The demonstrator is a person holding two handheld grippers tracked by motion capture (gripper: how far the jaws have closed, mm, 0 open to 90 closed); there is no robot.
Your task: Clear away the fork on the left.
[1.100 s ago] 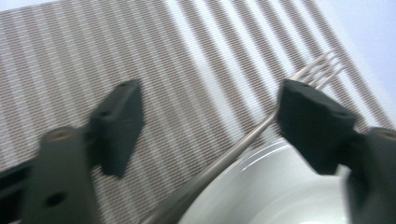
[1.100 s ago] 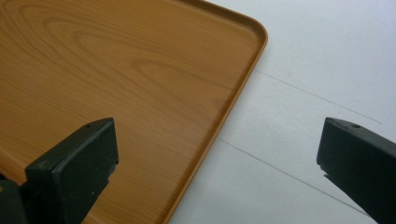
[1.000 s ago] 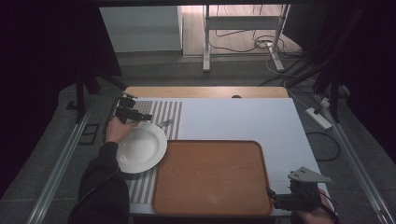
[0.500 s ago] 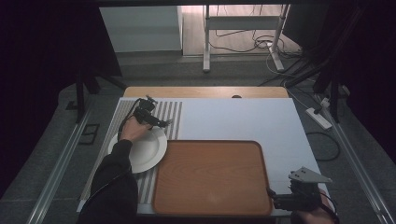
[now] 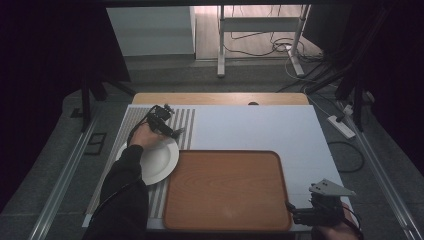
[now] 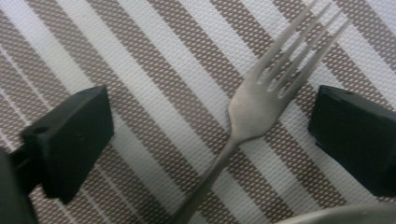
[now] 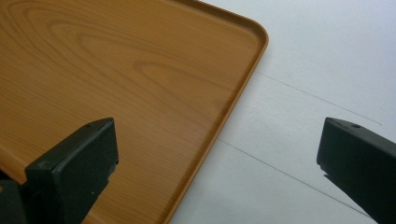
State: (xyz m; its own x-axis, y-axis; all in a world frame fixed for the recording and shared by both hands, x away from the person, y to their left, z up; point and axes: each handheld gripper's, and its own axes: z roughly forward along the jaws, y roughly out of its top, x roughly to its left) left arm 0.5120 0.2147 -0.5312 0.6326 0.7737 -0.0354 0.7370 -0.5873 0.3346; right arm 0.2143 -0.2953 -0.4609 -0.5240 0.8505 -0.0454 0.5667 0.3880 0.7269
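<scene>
A slim metal fork (image 6: pixel 252 109) lay flat on a woven placemat (image 6: pixel 154 70) of brown and white stripes, its surface finely ribbed. In the left gripper view its long axis ran diagonally, four tines pointing to the upper right and the handle running down to the bottom edge. The left gripper (image 6: pixel 210 135) straddled it, blocky black jaws spread wide, having just been opening and then easing in slightly, with neither pad touching the metal. A pale curved rim at the lower right was probably the round white plate (image 5: pixel 159 162). The right gripper (image 7: pixel 217 168) hung with jaws apart over the rounded corner of a wood-grain tray (image 7: pixel 116 74).
</scene>
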